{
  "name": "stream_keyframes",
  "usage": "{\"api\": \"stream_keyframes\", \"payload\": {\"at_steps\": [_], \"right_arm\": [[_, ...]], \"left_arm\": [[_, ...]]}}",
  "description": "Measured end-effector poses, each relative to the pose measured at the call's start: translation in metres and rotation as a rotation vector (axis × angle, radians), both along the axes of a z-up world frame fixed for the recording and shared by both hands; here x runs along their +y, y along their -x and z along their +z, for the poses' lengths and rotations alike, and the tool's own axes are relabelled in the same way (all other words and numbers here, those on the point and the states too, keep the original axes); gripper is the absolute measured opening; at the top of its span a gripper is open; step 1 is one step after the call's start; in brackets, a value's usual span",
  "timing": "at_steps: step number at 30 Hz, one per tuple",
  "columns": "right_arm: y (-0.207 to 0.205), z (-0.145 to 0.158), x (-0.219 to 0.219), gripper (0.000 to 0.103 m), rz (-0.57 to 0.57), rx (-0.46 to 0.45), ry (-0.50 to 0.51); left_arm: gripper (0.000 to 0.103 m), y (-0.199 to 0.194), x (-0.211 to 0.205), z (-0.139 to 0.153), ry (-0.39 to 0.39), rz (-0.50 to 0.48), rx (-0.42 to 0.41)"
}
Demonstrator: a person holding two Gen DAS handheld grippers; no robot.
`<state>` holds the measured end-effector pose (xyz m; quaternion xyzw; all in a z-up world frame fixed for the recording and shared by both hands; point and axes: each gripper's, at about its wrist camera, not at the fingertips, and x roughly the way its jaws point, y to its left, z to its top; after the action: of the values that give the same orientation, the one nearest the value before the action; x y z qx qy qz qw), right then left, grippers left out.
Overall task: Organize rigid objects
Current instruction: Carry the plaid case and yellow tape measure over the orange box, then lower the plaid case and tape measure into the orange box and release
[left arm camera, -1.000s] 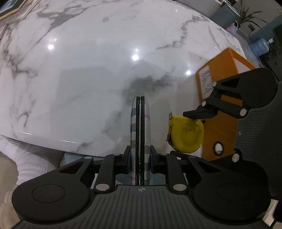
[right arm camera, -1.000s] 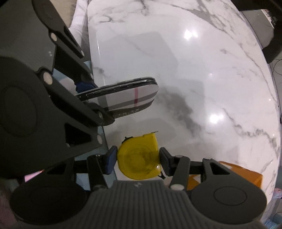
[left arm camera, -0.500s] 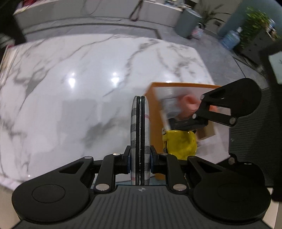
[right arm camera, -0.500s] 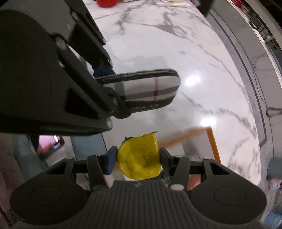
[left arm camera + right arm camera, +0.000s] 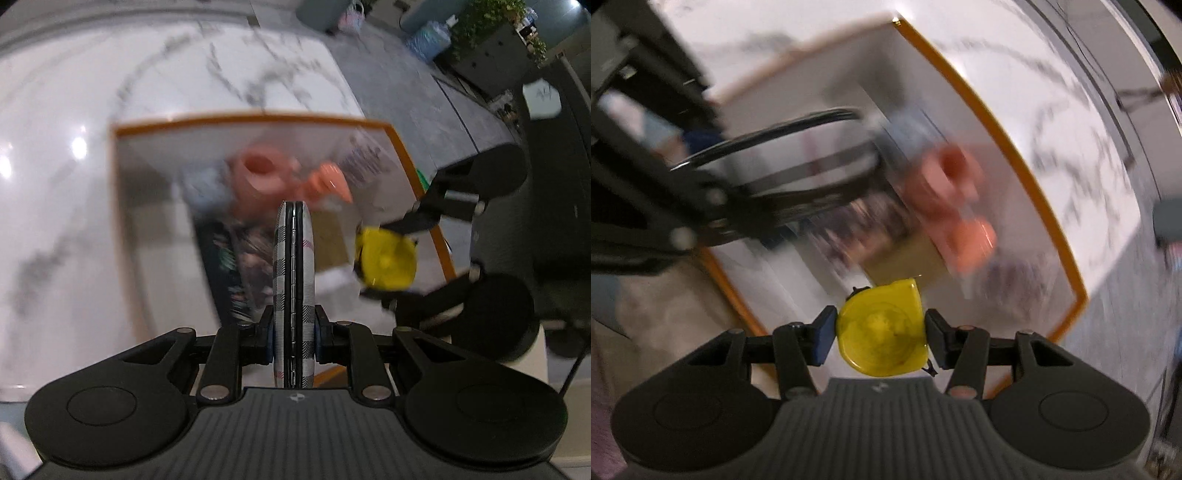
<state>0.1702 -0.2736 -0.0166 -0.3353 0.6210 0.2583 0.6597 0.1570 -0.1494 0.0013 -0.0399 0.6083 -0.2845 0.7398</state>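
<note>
The orange-rimmed box [image 5: 400,147] on the table [image 5: 66,221] holds blurred pink things [image 5: 264,177]. Left tongs [image 5: 293,332] clamp the plaid case [image 5: 293,266] edge-on, its long axis pointing away; right tongs [image 5: 881,332] clamp the yellow tape measure [image 5: 881,328] above the box.

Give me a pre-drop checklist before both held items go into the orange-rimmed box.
1. Left hand-held gripper grip on plaid case: ok, clamped edge-on between both pads.
2. Right hand-held gripper grip on yellow tape measure: ok, pads press both sides.
3. Both items over the orange-rimmed box: ok.
4. Free space in box: cannot tell; pink items and a dark printed item lie inside, blurred.
5. Clearance between the two grippers: cannot tell; they sit close, blurred.
</note>
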Motion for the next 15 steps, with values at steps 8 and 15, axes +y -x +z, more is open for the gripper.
{"api": "stream_keyframes", "payload": {"at_steps": [8, 15], "right_arm": [[-0.009, -0.047, -0.025, 0.051, 0.012, 0.053, 0.054], [-0.020, -0.075, -0.039, 0.052, 0.077, 0.067, 0.046]], "left_arm": [[0.021, -0.007, -0.029, -0.025, -0.007, -0.035, 0.061], [0.021, -0.013, -0.062, -0.028, -0.041, -0.220, 0.055]]}}
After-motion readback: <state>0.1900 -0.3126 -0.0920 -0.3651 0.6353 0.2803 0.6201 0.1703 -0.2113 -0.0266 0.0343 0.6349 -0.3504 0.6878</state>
